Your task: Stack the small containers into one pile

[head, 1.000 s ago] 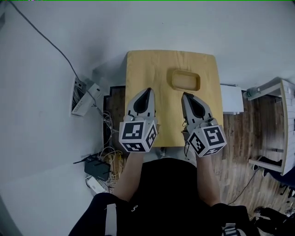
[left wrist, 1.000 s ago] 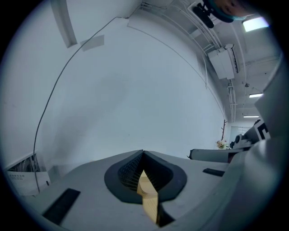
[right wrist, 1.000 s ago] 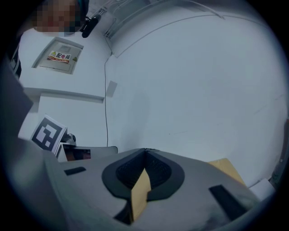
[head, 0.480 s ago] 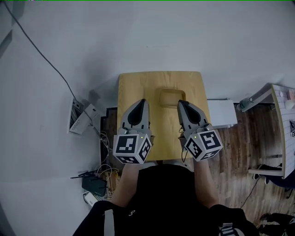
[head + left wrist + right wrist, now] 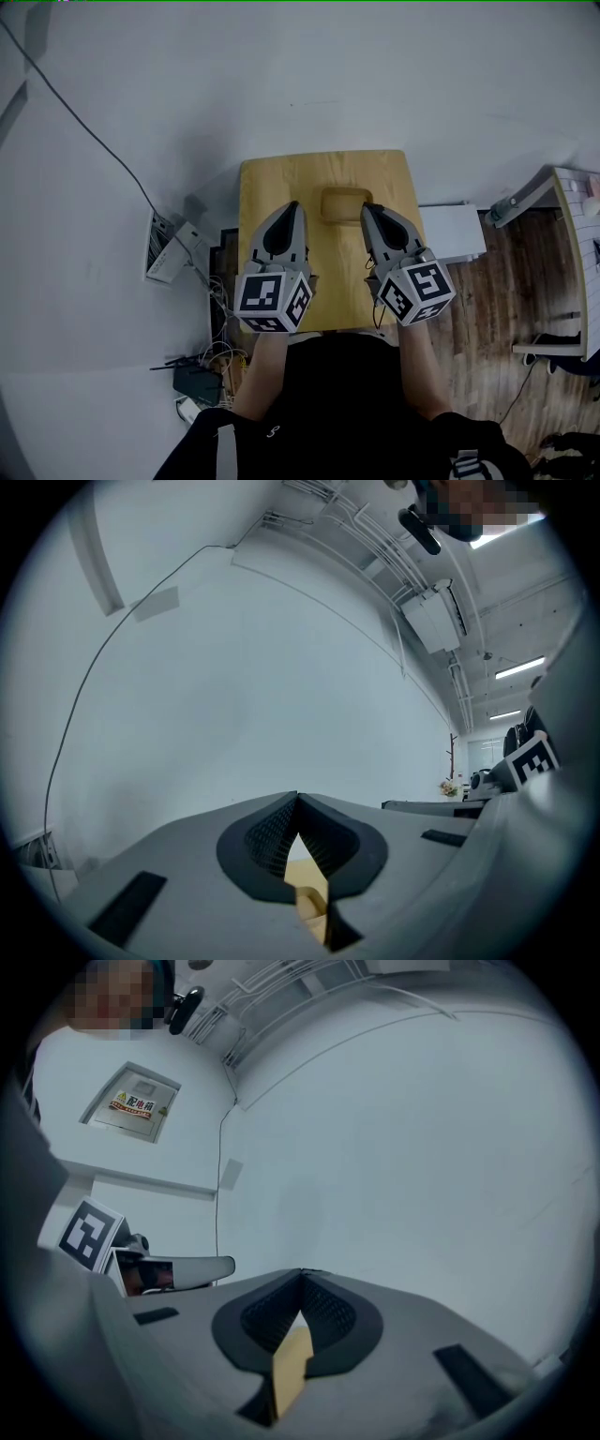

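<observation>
A tan wooden container (image 5: 343, 202), a shallow rounded dish, sits on the far middle of a small wooden table (image 5: 281, 178); whether others are nested in it I cannot tell. My left gripper (image 5: 292, 204) and right gripper (image 5: 368, 208) hover side by side over the table's near half, pointing level at the wall, one on each side of the dish. Both are shut with nothing between the pads. In the left gripper view the left gripper (image 5: 297, 799) has its jaws meeting, and a sliver of the container (image 5: 309, 897) shows below them. The right gripper (image 5: 302, 1274) shows only table wood (image 5: 291, 1363).
A white wall stands close behind the table. On the floor to the left lie a power strip (image 5: 169, 248), cables and a black box (image 5: 197, 380). A white box (image 5: 450, 230) stands right of the table, and a white shelf unit (image 5: 572, 253) is farther right.
Both grippers have lifted away from the table and drawn back toward the person, still shut and empty. The container has stayed in place on the table.
</observation>
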{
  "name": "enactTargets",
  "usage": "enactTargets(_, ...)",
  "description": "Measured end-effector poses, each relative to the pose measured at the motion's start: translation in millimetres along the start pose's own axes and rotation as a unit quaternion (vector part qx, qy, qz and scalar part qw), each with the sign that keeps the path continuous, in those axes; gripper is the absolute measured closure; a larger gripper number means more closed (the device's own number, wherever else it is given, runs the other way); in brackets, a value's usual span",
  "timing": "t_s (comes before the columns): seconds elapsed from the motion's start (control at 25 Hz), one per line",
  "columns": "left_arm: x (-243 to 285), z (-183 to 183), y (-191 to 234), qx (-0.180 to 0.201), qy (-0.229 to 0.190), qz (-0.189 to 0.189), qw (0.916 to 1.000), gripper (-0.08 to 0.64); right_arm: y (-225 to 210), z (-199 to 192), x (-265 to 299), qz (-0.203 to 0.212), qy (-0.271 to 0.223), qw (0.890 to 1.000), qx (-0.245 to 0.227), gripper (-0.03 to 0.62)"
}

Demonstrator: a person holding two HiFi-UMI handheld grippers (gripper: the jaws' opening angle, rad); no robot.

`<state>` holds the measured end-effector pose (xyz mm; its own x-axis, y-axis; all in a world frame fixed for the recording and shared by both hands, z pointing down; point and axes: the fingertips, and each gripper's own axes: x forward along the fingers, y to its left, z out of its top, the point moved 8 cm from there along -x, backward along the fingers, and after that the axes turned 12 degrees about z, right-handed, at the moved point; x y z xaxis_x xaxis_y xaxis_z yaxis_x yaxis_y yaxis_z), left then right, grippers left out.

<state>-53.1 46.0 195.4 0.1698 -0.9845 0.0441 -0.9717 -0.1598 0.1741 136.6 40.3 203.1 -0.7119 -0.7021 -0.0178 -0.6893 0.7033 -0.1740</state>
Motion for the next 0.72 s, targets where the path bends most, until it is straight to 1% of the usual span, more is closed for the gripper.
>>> enactTargets(0.2, 1.5, 2.5, -6.8, 0.004, -0.002, -0.004, 1.0000, 0.557, -3.6, 2.3, -4.2, -0.001, -0.004, 1.000, 0.001, 0.588)
enactTargets(0.36, 1.6, 3.3, -10.6, 0.000, -0.013, -0.013, 0.9998, 0.556, -8.4, 1.5, -3.9, 0.001, -0.007, 1.000, 0.005, 0.588)
enactTargets(0.56, 0.1, 6.0, -11.6, 0.004, -0.016, -0.012, 0.9998, 0.556, -4.1, 9.9, -0.1, 0.012, -0.013, 1.000, -0.006, 0.588)
enactTargets(0.72, -1.4, 8.6, -12.4, 0.009, -0.019, -0.012, 0.9997, 0.556, 1.7, 9.0, 3.4, 0.021, -0.010, 1.000, -0.011, 0.588)
